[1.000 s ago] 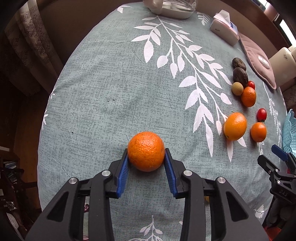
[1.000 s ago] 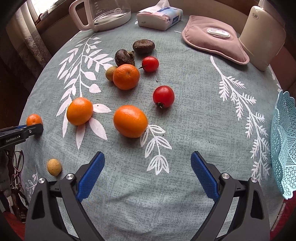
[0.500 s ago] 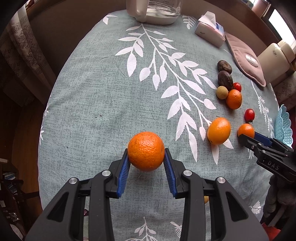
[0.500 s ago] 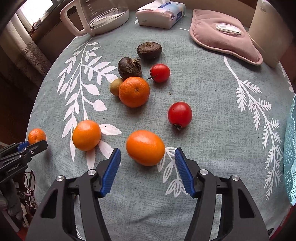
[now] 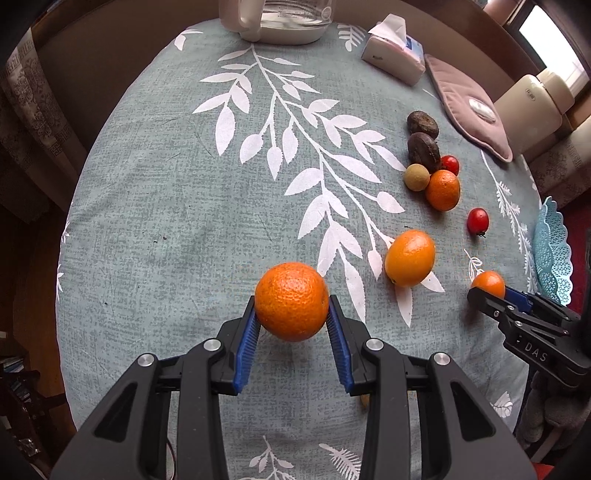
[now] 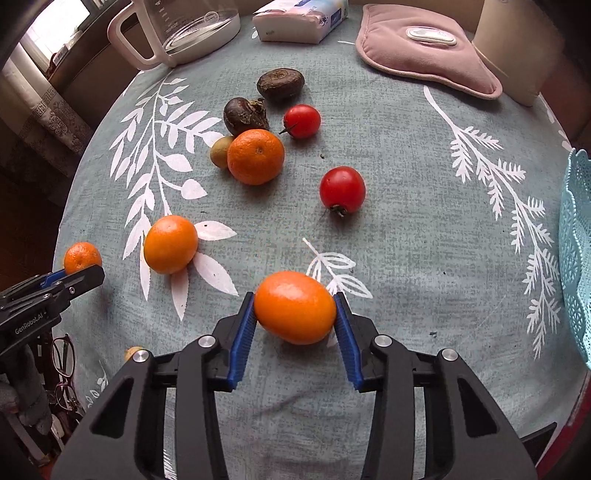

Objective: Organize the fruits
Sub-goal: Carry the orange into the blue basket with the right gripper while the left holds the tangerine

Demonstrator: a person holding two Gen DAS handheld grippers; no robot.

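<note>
My left gripper (image 5: pixel 291 306) is shut on a round, pebbly orange (image 5: pixel 291 300), held just above the leaf-print tablecloth (image 5: pixel 177 206); from the right wrist it shows at the left edge (image 6: pixel 77 275). My right gripper (image 6: pixel 294 309) is closing, and both blue pads touch an oval orange (image 6: pixel 294 306) that rests on the cloth. Loose on the cloth lie another orange (image 6: pixel 170 249), a mandarin (image 6: pixel 255 156), two red tomatoes (image 6: pixel 342 189) (image 6: pixel 301 120), two dark brown fruits (image 6: pixel 245 114) and a small tan fruit (image 6: pixel 220 151).
A light blue lattice basket (image 6: pixel 574 240) sits at the table's right edge. At the back stand a glass kettle (image 6: pixel 177 26), a tissue pack (image 6: pixel 299 22), a pink pad (image 6: pixel 424 48) and a cream container (image 6: pixel 524 48). Another small tan fruit (image 6: pixel 132 352) lies near the front left edge.
My right gripper has moved forward over the oval orange and its jaws have narrowed from wide open onto it. The left gripper has drifted sideways, still holding its orange.
</note>
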